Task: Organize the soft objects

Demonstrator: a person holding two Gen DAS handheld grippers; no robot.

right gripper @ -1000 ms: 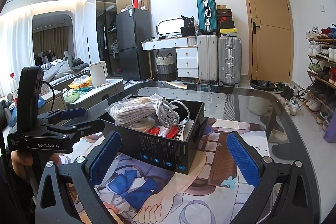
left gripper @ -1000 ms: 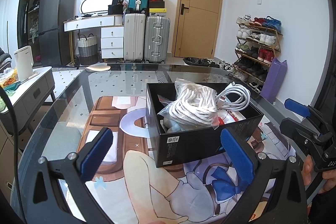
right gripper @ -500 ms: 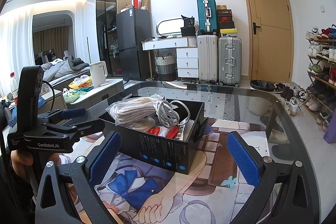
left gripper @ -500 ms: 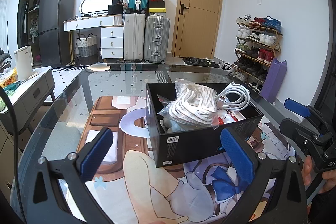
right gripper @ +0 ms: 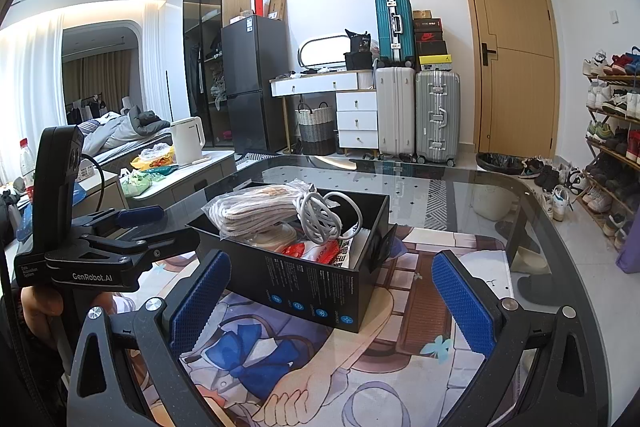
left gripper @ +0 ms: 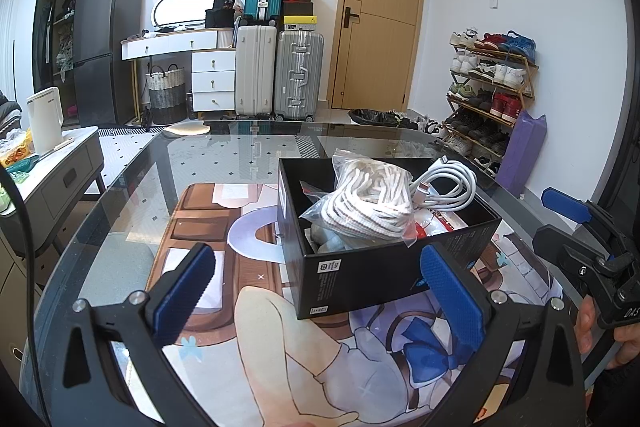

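A black box (left gripper: 384, 247) is seen on the printed mat (left gripper: 280, 347) of a glass table (left gripper: 120, 179), and the soft things are held inside it: a clear bag of white cord (left gripper: 368, 203), a coiled white cable (left gripper: 448, 187) leaning on the far right corner, and red-printed packets (right gripper: 316, 251) lower down. The bag and cable are piled above the rim.

The left gripper (left gripper: 320, 291) is held spread wide with nothing between its blue pads (left gripper: 184, 291); the same is seen of the right gripper (right gripper: 332, 303), wide apart and empty. Both are poised above the mat, short of the box and not touching it.

From the left gripper the box lies straight ahead and slightly right, a near corner pointing toward it. From the right gripper it lies ahead and slightly left, its long side running away to the left. The bag sits toward the left gripper's side and the cable toward the right one's, so each tool is judged nearer to one item.

The box wall must be cleared from above before anything is reached. The cable is draped against the bag, so dragging is likely if one is lifted alone. The two grippers are near each other across the box; a clash is possible. Suitcases (left gripper: 280, 71), a shoe rack (left gripper: 492, 87) and a door (left gripper: 380, 11) stand well apart.
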